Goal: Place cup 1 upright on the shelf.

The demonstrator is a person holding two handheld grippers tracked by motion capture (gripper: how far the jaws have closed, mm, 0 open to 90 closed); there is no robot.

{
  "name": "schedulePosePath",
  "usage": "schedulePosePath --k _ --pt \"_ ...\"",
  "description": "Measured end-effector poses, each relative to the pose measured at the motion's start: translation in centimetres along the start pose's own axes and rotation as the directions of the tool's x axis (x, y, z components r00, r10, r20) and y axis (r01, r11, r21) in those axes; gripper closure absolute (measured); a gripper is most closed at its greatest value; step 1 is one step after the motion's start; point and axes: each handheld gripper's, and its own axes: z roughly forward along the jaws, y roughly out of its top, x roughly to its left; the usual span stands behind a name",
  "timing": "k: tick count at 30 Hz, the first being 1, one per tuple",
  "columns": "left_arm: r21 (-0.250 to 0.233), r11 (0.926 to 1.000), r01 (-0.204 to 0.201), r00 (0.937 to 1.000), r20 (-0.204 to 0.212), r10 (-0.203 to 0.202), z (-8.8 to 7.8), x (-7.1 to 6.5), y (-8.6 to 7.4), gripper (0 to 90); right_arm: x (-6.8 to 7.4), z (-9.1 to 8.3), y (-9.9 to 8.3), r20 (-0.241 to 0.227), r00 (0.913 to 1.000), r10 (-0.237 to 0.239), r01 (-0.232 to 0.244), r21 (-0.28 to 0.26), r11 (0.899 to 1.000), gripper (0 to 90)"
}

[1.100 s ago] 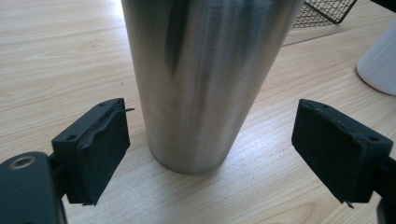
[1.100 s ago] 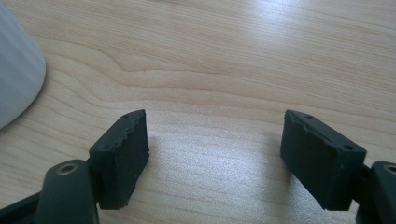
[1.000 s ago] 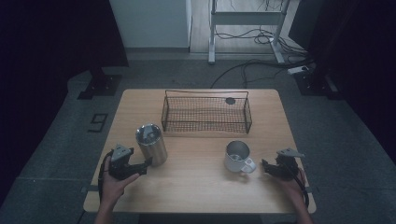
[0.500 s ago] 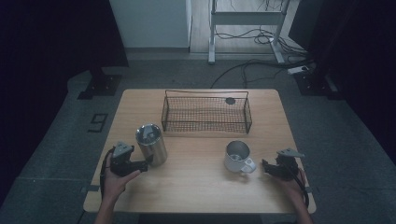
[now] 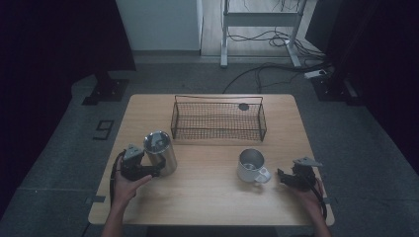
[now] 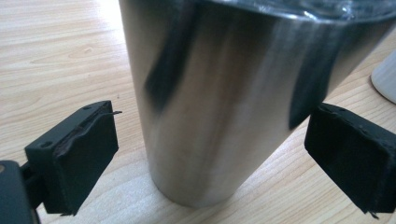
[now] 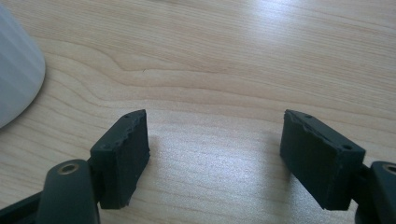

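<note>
Left gripper has just been opening, its 2 jaws now wide apart either side of the steel cup, pads clear of it; cup upright on the table. Right gripper open too, holding nothing, near the white mug.

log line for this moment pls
left gripper: fingers just opening, astride steel tumbler, not pressing | right gripper: open beside white mug
</note>
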Motion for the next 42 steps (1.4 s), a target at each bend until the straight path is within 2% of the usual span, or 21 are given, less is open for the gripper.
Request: schedulePosePath --k 18,24,29,37,42 --pt "0.002 1.0000 -0.006 1.0000 0.008 0.006 1.6 -0.3 1.5 0.4 0.0 0.0 0.0 0.000 1.0000 0.000 0.000 0.000 1.000 23.6" --pt "0.009 0.9997 -0.021 0.9998 -0.005 0.021 2.4 -0.4 2.1 0.1 0.0 0.0 0.0 0.000 1.0000 0.000 0.000 0.000 1.000 23.7" --pt "0.003 0.9999 -0.014 0.9999 -0.004 0.014 2.9 -0.4 2.2 0.2 0.0 0.0 0.0 0.001 1.0000 0.000 0.000 0.000 1.000 23.6" --pt "-0.008 0.9985 -0.054 0.9982 -0.025 0.054 3.1 -0.6 2.1 2.7 0.0 0.0 0.0 0.001 1.0000 0.000 0.000 0.000 1.000 23.7" --pt "-0.009 0.9983 -0.058 0.9980 -0.025 0.058 3.1 -0.6 2.1 3.1 0.0 0.0 0.0 0.001 1.0000 0.000 0.000 0.000 1.000 23.7"
